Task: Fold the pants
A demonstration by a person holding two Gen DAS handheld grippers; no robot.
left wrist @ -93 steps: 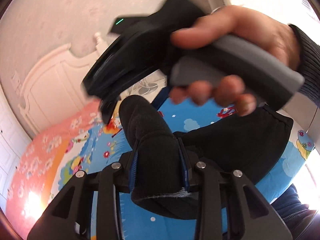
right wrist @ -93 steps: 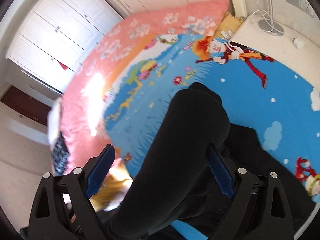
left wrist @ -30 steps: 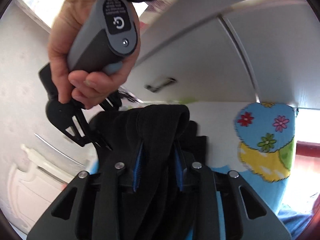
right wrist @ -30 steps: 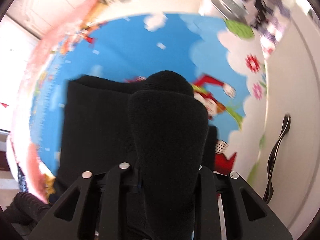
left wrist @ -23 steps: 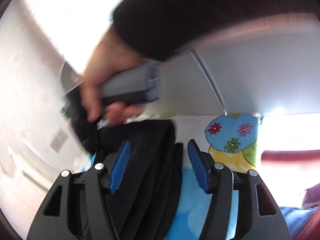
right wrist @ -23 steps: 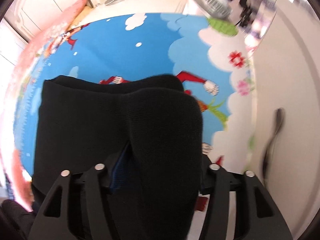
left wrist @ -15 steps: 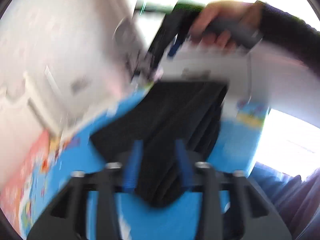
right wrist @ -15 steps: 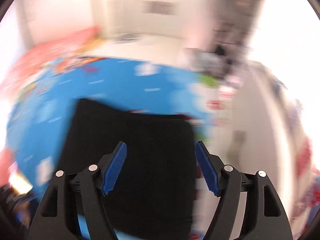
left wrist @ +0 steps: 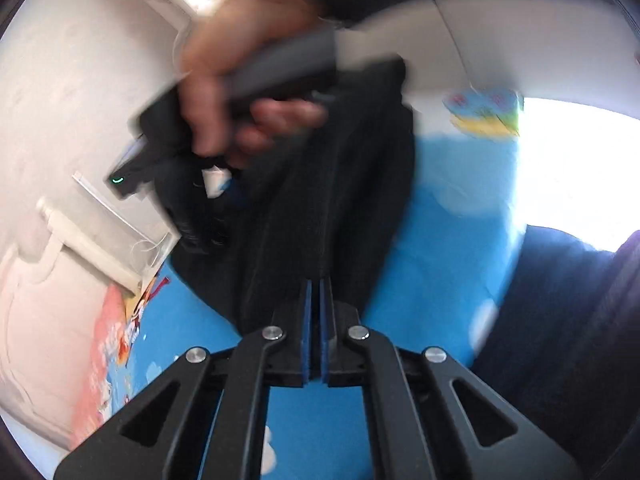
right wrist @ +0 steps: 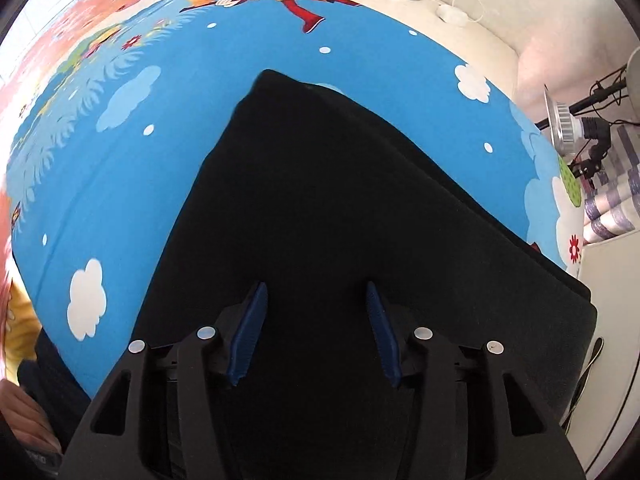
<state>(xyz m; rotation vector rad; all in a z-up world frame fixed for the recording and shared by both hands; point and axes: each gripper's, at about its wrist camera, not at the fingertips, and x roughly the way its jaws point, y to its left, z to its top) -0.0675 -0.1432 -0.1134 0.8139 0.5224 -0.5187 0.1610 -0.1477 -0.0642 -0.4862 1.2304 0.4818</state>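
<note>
While daylight washes in from one side, a bed covered by a bright blue cartoon sheet (right wrist: 120,184) with white clouds fills most of the room in front of me. On it lies a pair of black pants (right wrist: 328,200), folded into a flat, roughly rectangular stack, one corner pointing toward the pink part of the bedding. A person's hand (left wrist: 236,68), blurred, grips the grey handle of the right gripper (right wrist: 316,332) above the far end of the pants. That gripper points steeply down over the dark cloth, its blue pads apart and closing, nothing pinched between them. The left gripper (left wrist: 315,332) sits at the near edge of the pants, its blue pads pressed together with no cloth visibly caught.
</note>
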